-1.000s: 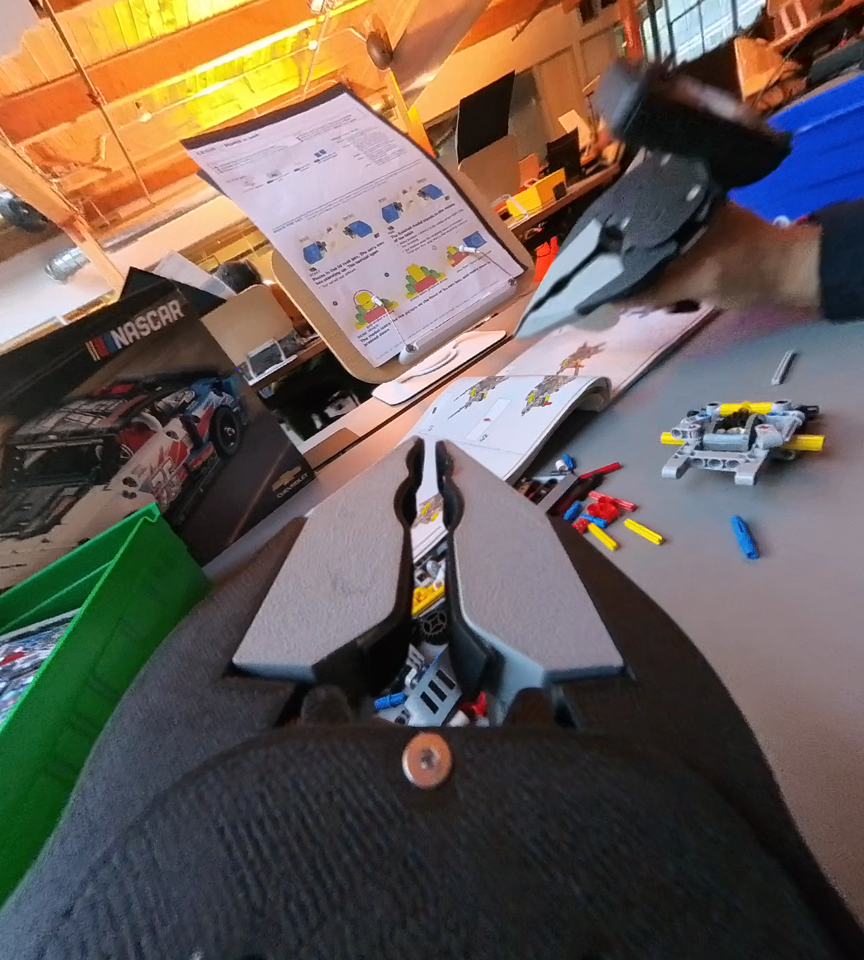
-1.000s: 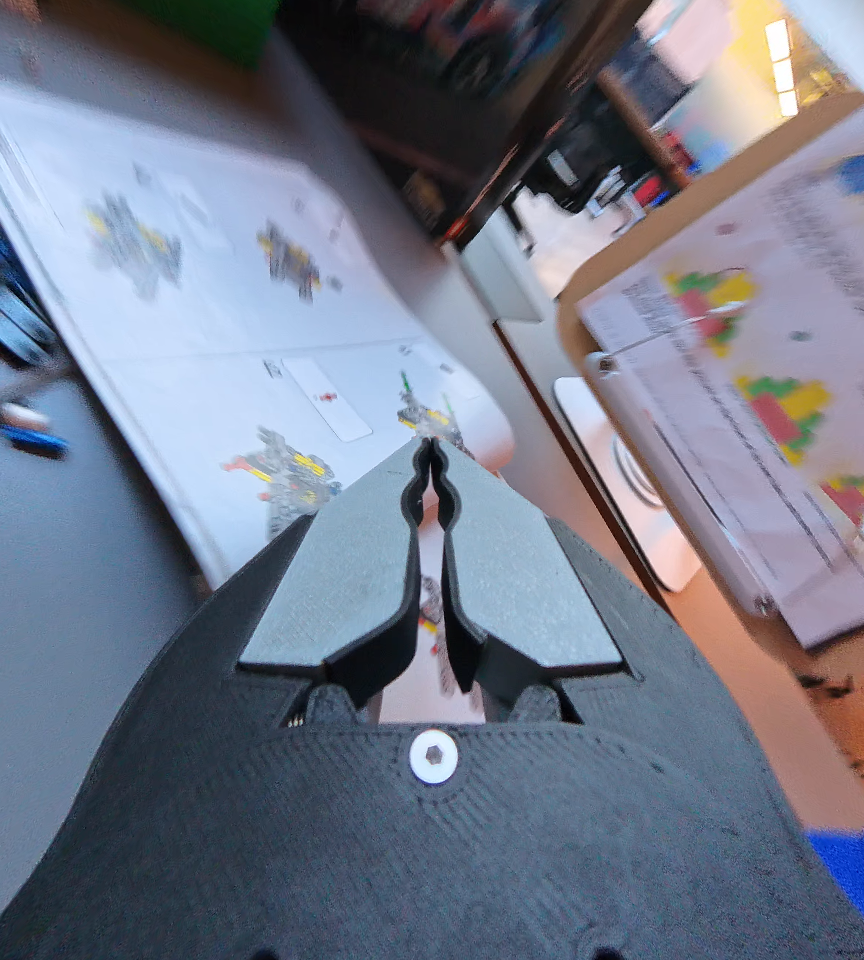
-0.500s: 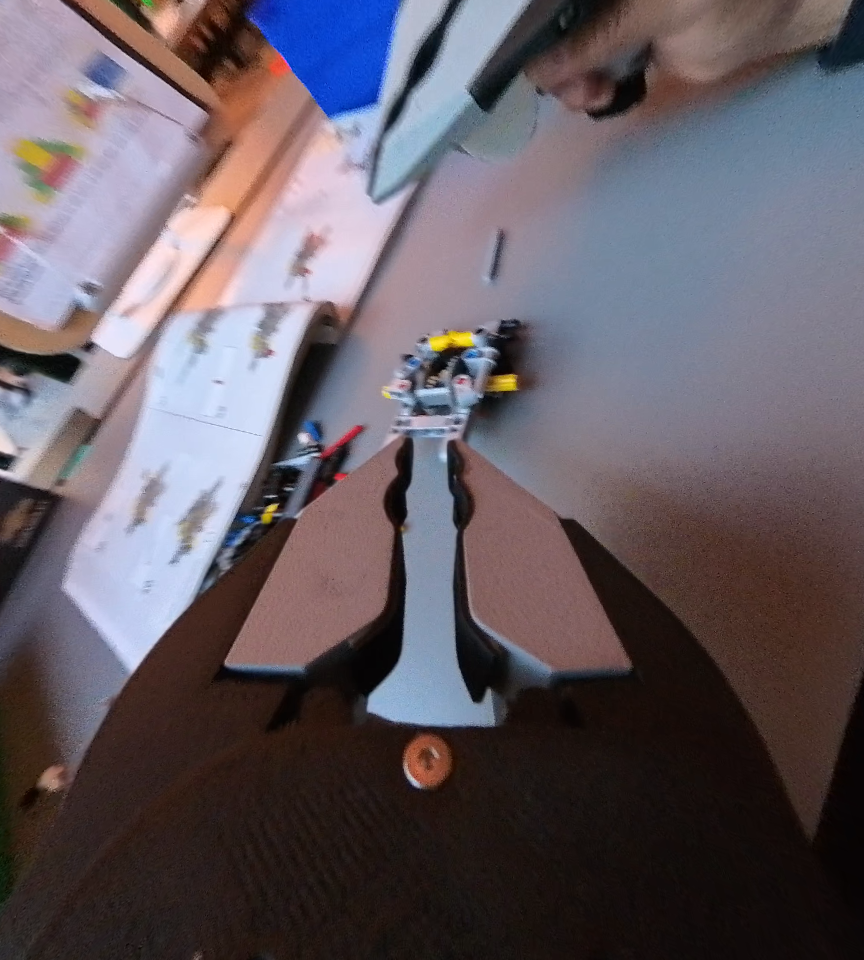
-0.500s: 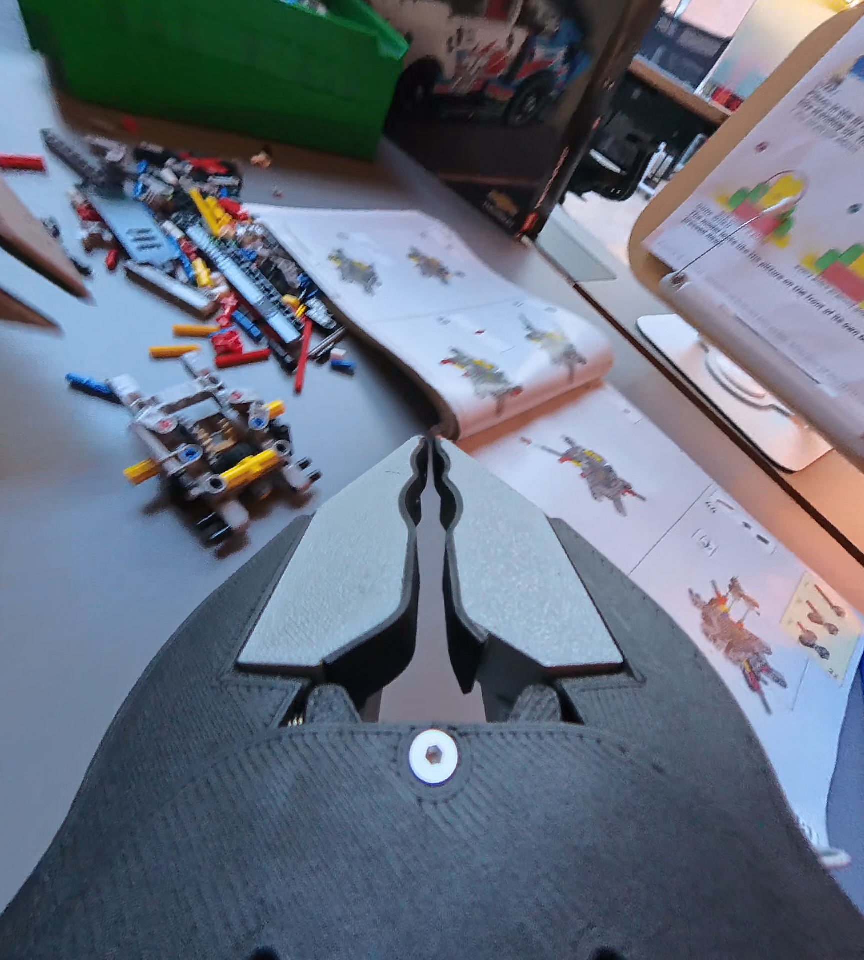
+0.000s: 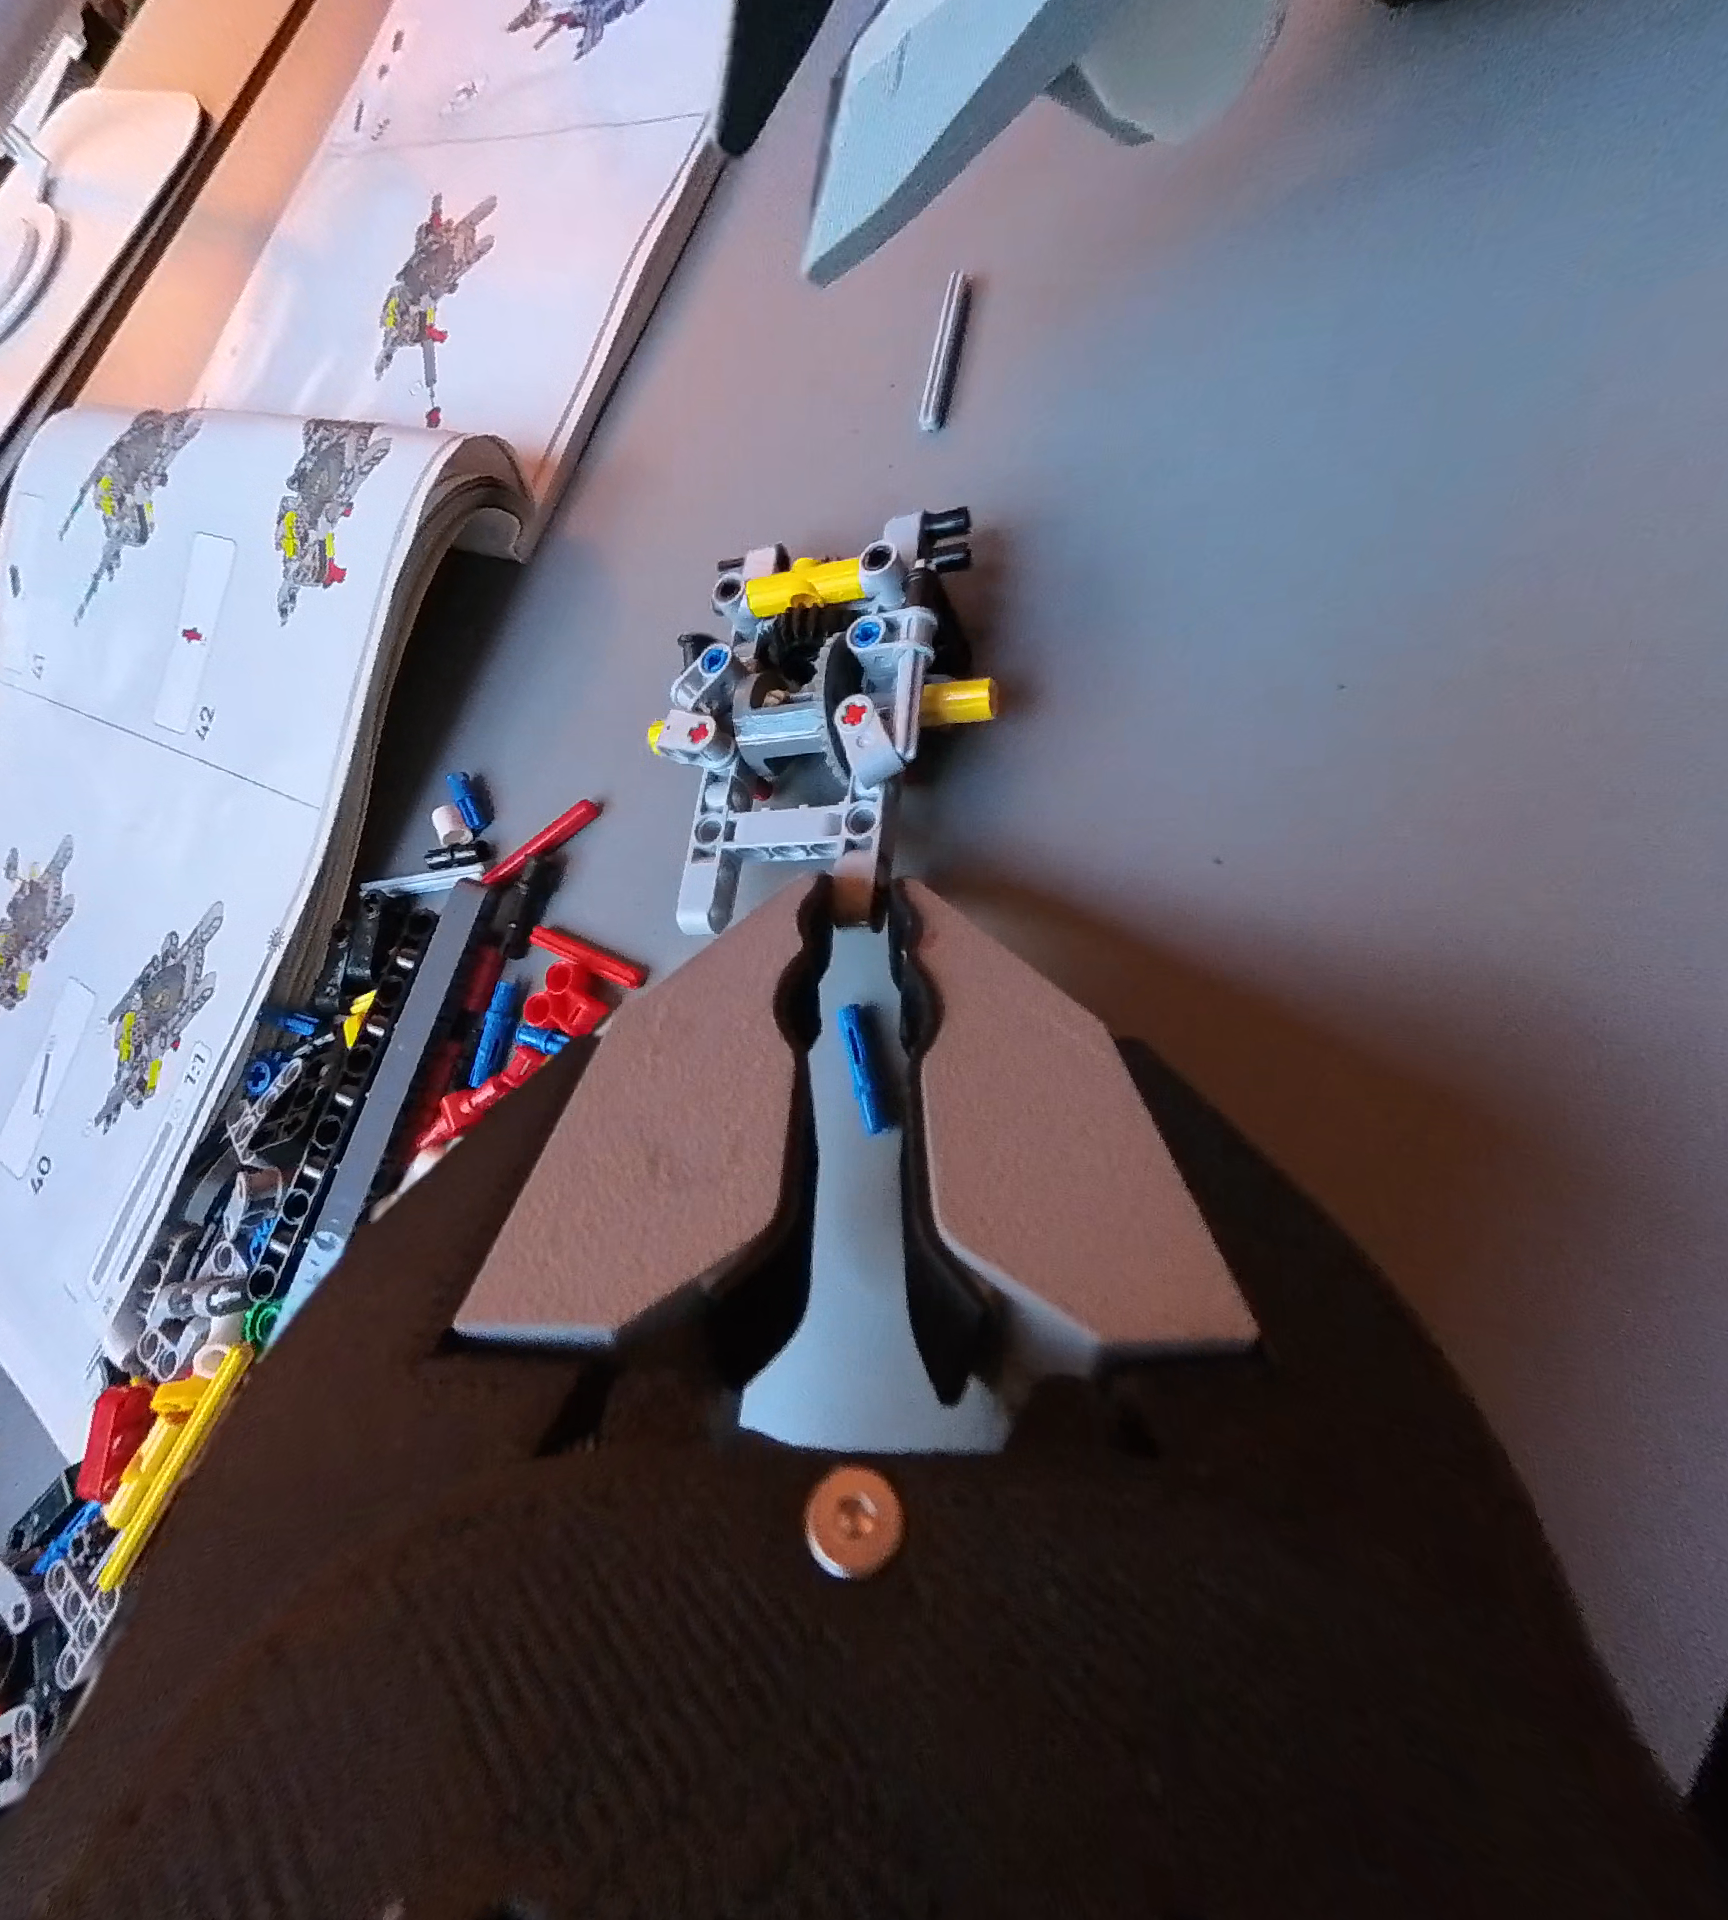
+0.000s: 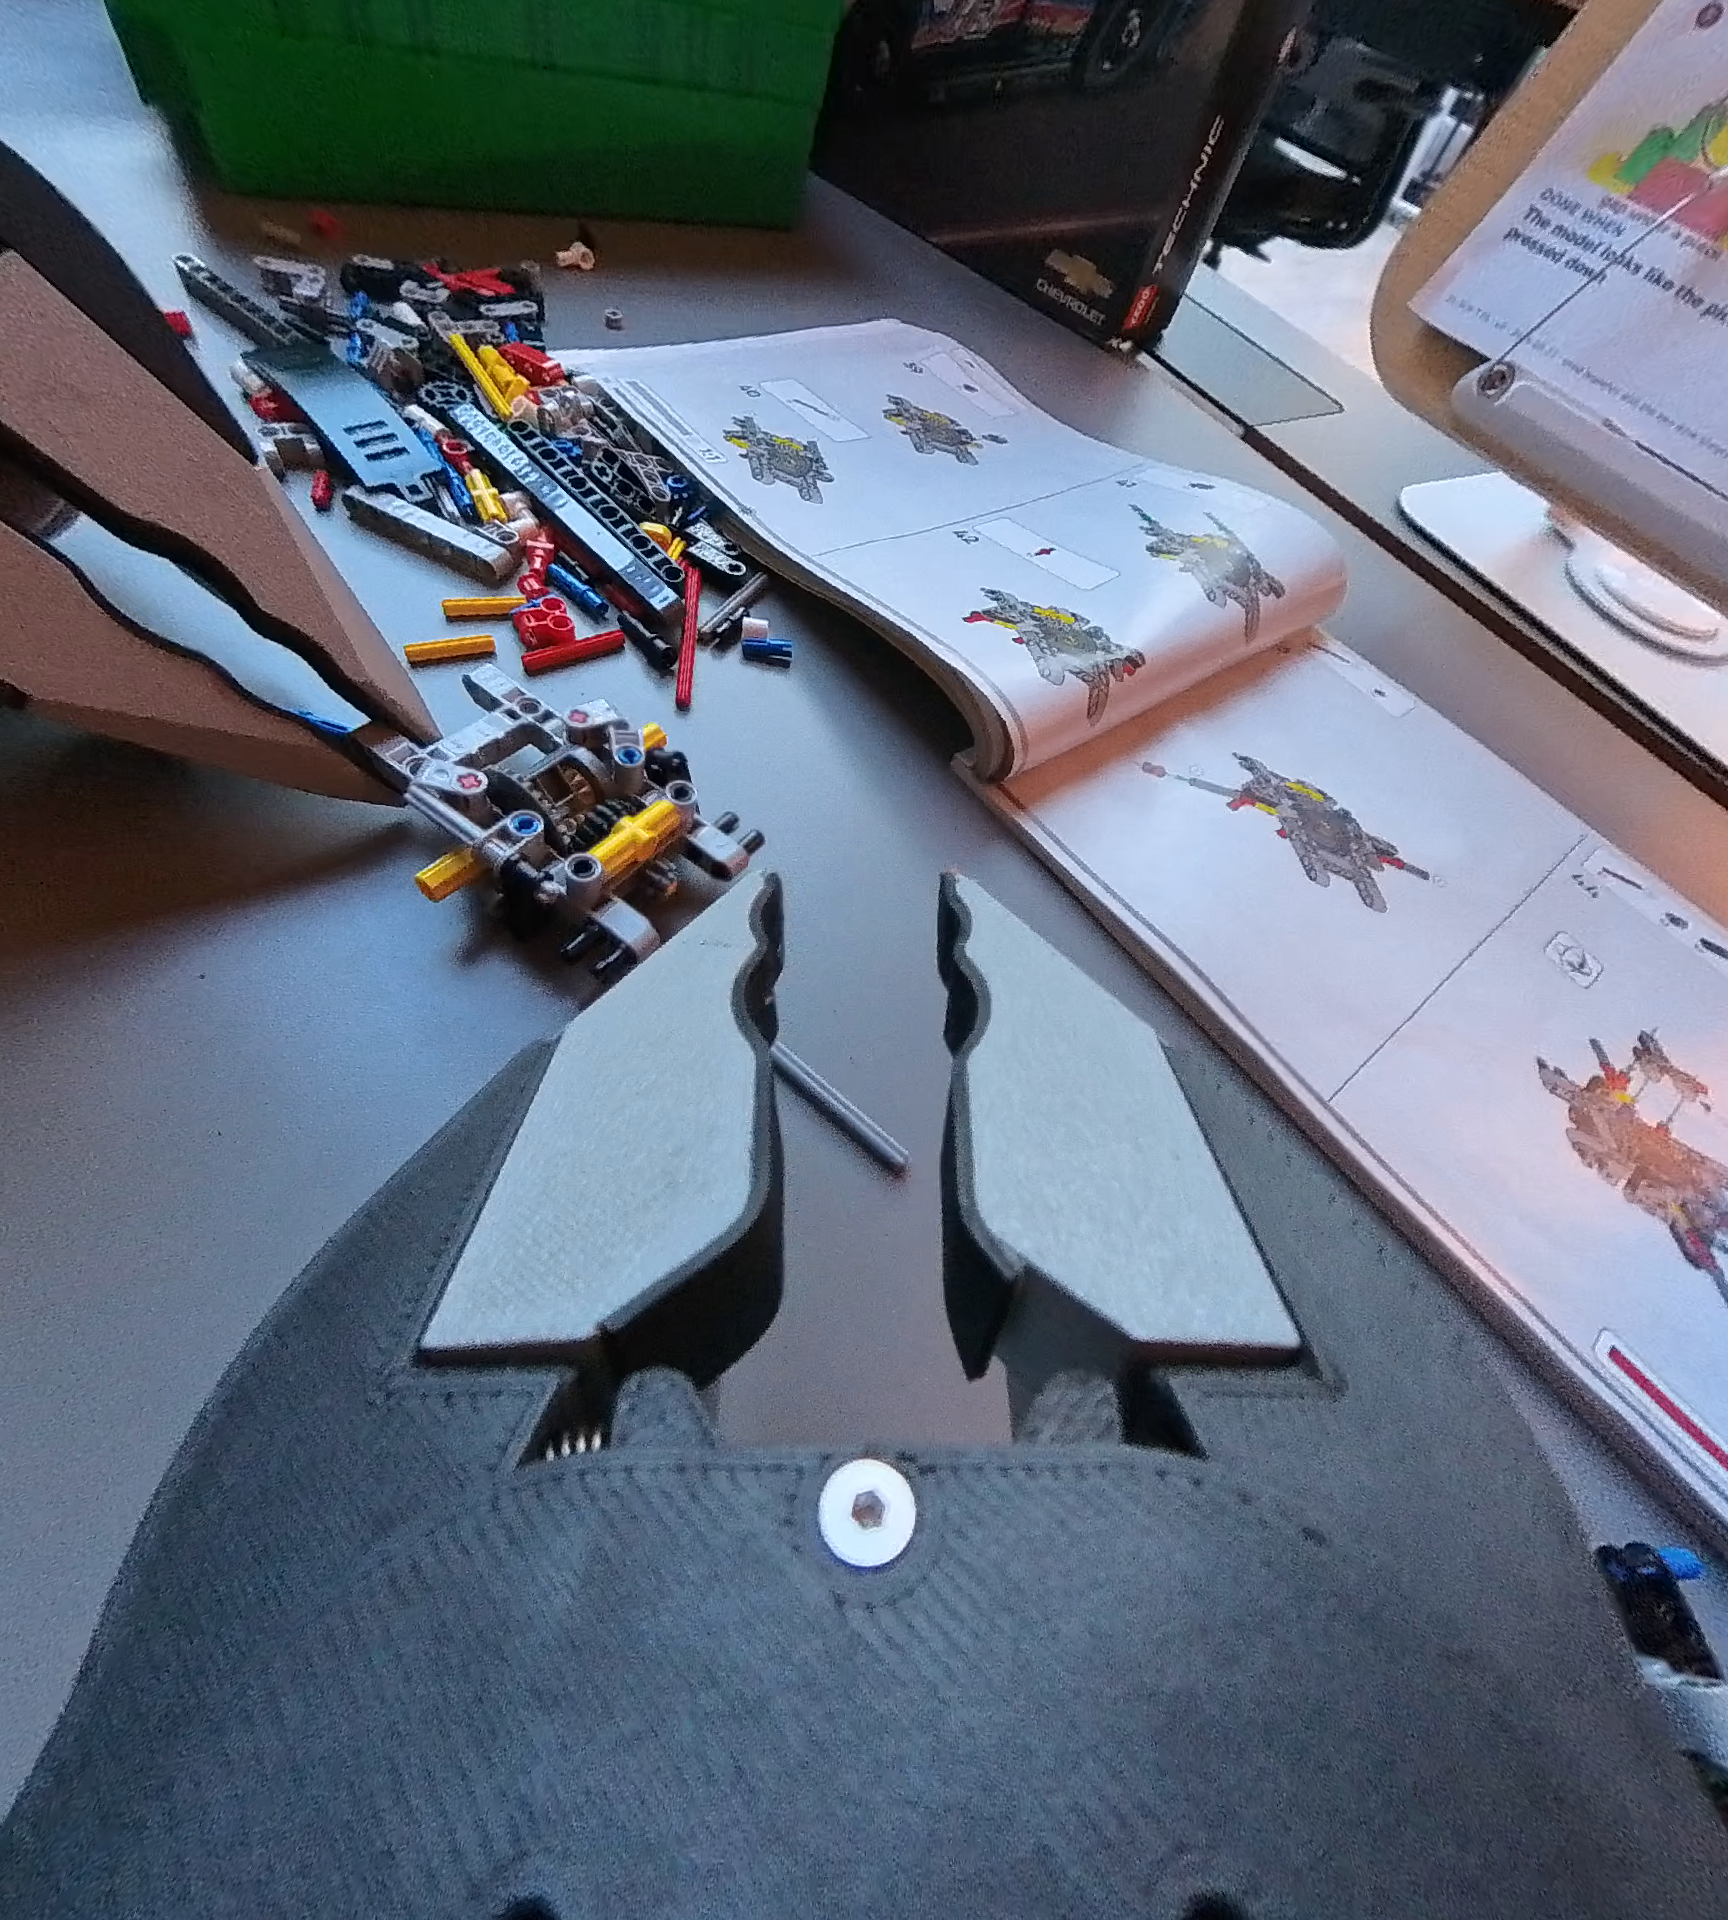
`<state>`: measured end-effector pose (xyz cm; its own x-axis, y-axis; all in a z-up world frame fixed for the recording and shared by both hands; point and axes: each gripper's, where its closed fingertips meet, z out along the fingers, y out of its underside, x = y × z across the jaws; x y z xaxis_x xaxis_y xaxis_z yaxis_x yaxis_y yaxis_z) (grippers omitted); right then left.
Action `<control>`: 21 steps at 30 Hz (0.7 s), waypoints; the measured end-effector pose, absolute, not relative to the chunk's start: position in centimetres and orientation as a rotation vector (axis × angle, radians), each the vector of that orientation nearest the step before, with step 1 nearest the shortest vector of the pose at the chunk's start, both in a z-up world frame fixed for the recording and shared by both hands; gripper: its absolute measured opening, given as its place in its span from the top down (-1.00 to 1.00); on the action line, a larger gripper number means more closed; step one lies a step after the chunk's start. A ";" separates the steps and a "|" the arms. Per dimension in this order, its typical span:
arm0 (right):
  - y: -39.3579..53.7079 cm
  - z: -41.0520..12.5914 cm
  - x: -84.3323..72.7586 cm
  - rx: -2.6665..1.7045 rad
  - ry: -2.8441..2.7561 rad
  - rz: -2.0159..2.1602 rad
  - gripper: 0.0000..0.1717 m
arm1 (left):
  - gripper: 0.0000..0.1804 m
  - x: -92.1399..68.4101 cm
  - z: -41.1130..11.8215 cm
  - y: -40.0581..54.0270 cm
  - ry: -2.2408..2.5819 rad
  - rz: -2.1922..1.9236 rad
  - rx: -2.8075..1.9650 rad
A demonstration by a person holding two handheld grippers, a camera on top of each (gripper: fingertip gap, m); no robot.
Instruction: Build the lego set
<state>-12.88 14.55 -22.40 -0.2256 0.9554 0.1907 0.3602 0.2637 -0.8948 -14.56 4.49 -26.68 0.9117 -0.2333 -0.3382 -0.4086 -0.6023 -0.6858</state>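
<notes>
A small grey brick assembly [image 5: 808, 707] with yellow axles and black gears lies on the grey table [image 5: 1359, 727]. My left gripper [image 5: 855, 899] is shut on the end of the assembly's grey frame beam. The right wrist view shows the same grip [image 6: 387, 743] on the assembly [image 6: 569, 821]. A blue pin [image 5: 860, 1081] lies on the table under the left fingers, not held. My right gripper [image 6: 860, 904] is open and empty, just right of the assembly. A thin grey axle [image 6: 839, 1112] lies on the table beneath its fingers. The axle also shows in the left wrist view [image 5: 946, 353].
An open instruction booklet [image 6: 1151, 623] lies right of the assembly. A pile of loose bricks [image 6: 486, 447] lies beyond it. A green bin [image 6: 486, 104] and a dark box [image 6: 1047, 156] stand at the back. A stand with a printed sheet [image 6: 1618, 312] is at the right.
My left gripper swung down to the assembly, opened, then closed on its frame beam. My right gripper came down over the table near the grey axle and opened.
</notes>
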 end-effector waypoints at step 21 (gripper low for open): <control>10.1 -23.0 -9.7 -1.203 -1.819 0.980 0.54 | 0.75 -10.4 -24.5 3.8 0.308 -0.094 -2.215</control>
<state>-9.70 10.15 -22.97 -0.2927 0.9424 0.1620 0.3834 0.2709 -0.8830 -10.35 3.81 -24.48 0.9664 -0.2537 -0.0407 -0.1876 -0.5884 -0.7865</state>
